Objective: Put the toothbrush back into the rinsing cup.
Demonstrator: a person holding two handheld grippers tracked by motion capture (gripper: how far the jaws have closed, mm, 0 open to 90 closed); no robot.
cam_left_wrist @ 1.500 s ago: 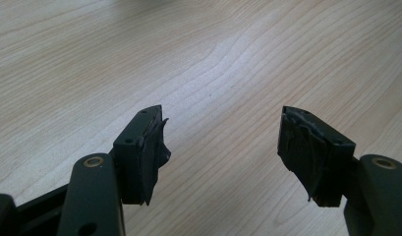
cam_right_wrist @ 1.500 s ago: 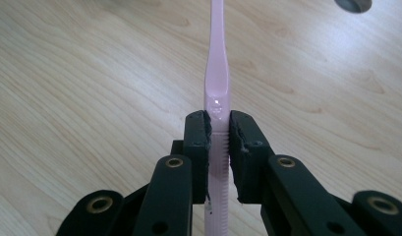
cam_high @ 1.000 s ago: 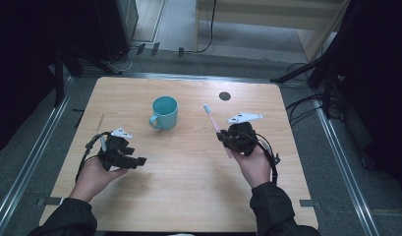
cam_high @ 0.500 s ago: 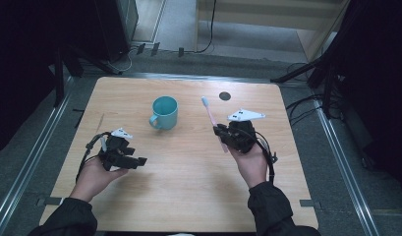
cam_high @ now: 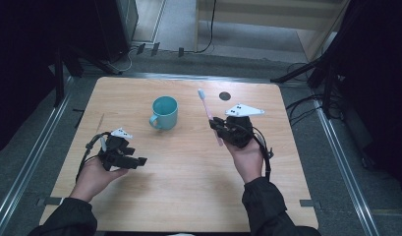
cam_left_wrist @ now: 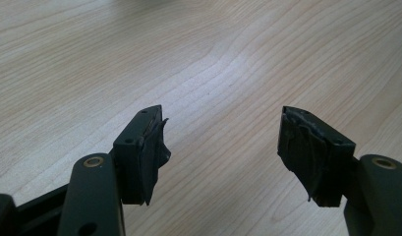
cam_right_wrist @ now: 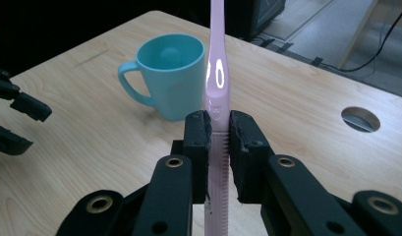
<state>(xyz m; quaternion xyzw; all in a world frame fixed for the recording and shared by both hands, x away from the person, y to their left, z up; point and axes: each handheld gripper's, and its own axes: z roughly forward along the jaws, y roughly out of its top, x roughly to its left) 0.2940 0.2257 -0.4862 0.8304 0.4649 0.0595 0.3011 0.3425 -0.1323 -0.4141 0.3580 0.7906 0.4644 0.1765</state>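
A pink toothbrush [cam_high: 209, 114] with a pale head is clamped in my right gripper [cam_high: 217, 125], lifted above the table right of centre. In the right gripper view the jaws press on the ribbed handle of the toothbrush [cam_right_wrist: 217, 93], which rises straight up out of the frame. A teal mug [cam_high: 164, 112] stands upright and empty at the table's middle back, its handle toward the front left; the mug [cam_right_wrist: 171, 74] lies just left of the brush. My left gripper [cam_high: 138, 162] rests low at the front left, open, with bare wood between its fingers [cam_left_wrist: 148, 147].
The wooden table [cam_high: 188, 196] has a round cable hole [cam_high: 225, 96] at the back right, also seen as the hole [cam_right_wrist: 360, 118] beyond the brush. Metal rails and cables run along the floor on both sides. The left gripper [cam_right_wrist: 16, 118] shows at the far left.
My right gripper has carried the toothbrush away from me and slightly left, closer to the mug. The left gripper has stayed where it was.
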